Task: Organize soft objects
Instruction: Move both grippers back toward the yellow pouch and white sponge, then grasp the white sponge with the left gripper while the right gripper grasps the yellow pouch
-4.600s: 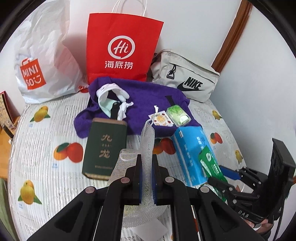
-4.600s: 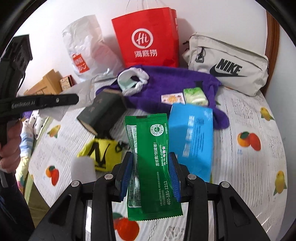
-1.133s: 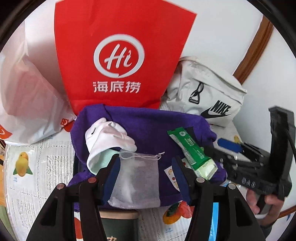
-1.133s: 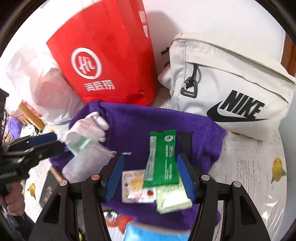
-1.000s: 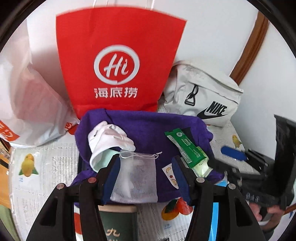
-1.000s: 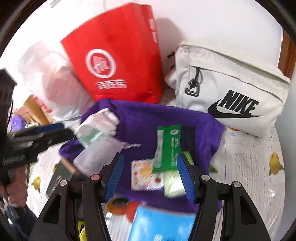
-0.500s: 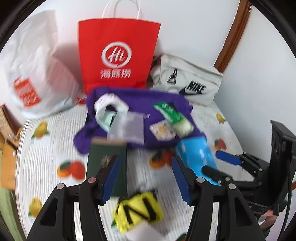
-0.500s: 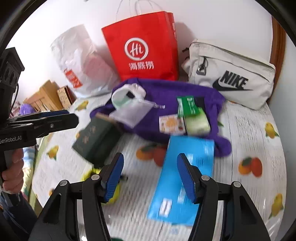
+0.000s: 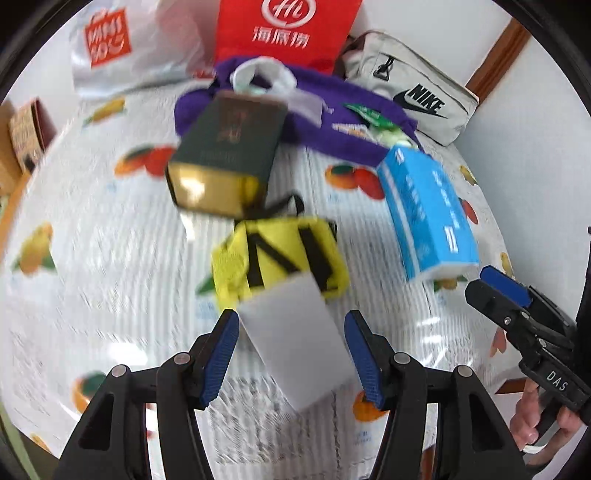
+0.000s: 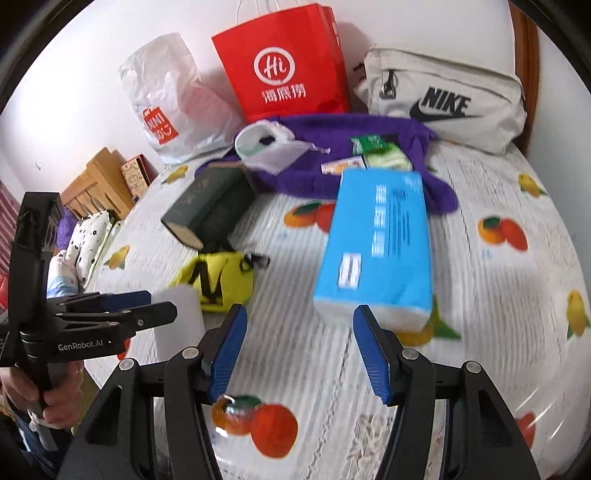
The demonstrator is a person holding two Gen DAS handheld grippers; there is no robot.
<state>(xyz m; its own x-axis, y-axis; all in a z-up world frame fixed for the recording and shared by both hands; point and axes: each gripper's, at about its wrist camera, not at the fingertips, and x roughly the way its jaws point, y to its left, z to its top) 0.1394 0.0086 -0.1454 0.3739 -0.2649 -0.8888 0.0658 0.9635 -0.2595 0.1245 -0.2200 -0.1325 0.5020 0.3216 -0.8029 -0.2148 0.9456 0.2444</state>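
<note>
Left wrist view: my left gripper [image 9: 291, 354] is open and empty above a white pad [image 9: 295, 339]; a yellow pouch [image 9: 280, 258] and blue pack [image 9: 428, 210] lie off the purple cloth [image 9: 340, 136], so they seem left to sort.

Right wrist view: my right gripper [image 10: 299, 354] is open, empty. Small packets [image 10: 373, 155] lie on the cloth. Legible: "Hi" on the red bag [image 10: 284, 62], "NIKE" on the grey bag [image 10: 443, 96].

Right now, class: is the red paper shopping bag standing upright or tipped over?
Upright. The red paper shopping bag stands at the wall with its white handles on top, behind the purple towel.
</note>
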